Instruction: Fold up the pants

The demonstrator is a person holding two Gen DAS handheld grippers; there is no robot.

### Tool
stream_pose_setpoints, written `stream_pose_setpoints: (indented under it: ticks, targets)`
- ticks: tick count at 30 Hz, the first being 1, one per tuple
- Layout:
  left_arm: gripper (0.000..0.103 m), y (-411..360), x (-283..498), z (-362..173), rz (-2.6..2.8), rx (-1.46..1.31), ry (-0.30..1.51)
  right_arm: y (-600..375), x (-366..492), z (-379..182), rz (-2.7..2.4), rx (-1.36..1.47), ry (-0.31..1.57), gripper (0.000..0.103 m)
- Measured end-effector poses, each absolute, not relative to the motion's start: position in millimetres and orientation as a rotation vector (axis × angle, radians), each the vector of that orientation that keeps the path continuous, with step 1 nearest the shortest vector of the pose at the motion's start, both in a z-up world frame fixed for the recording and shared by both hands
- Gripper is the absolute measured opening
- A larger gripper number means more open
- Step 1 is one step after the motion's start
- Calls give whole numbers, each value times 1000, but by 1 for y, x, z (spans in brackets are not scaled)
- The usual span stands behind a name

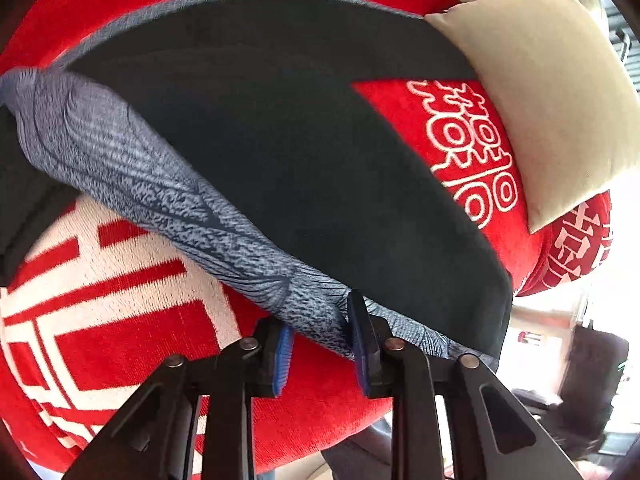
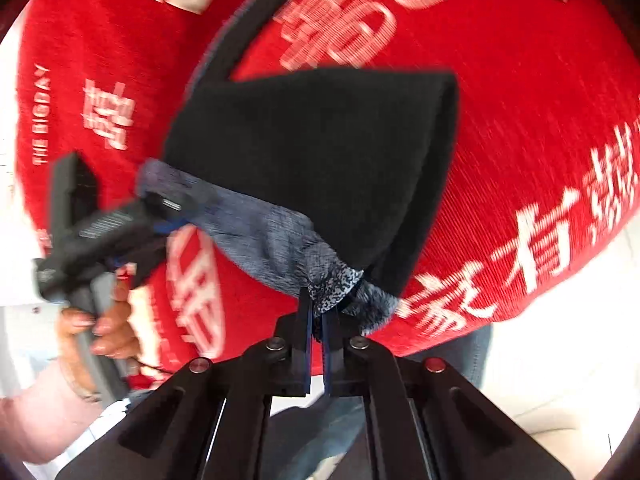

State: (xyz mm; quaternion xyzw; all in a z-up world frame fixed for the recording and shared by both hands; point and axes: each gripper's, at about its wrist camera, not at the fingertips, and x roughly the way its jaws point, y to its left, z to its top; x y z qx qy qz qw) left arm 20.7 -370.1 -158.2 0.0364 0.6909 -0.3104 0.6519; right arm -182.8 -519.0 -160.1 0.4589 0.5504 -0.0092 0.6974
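Pants up off the bed, dark charcoal cloth with a heathered blue-grey waistband bunched into a twisted rope along the near edge. In my left wrist view that band runs from far left down into my left gripper, blue-padded fingers standing a little apart with the fabric wedged between them, so I have it held. My right gripper is pinched nearly shut on the band's other end, and the dark legs fan upward from there, blurred. From the right wrist view I also see my left hand on the other tool's handle. Beneath the pants lies a red blanket with white Chinese characters and "THE BIGDAY" lettering. A beige pillow rests on the blanket, touching the pants' far edge.
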Motion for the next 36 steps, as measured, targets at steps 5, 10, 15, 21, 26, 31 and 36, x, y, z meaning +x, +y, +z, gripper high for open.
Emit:
stream_pose_setpoints:
  ticks: [5,10,15,21,26,31,36]
  targets:
    - [27,-382,38,-125,-718,58,1526,-555,-150,-102,52,966,1145,3]
    - [27,-400,79,-95,-689,19,1455,-606,-85,-54,85,853,1068,3]
    - [28,-422,129,-82,-644,13,1393,-647,-8,-44,107,752,1061,3]
    - [28,-440,181,-90,-547,24,1359,-676,85,-73,125,674,1139,3]
    - [28,-424,200,-89,-430,36,1313,-697,142,-99,83,649,1186,3]
    - [28,-395,196,-105,-308,77,1324,-714,178,-125,-2,606,1232,3]
    - [28,-384,192,-136,-239,83,1397,-708,198,-152,-21,474,1324,3]
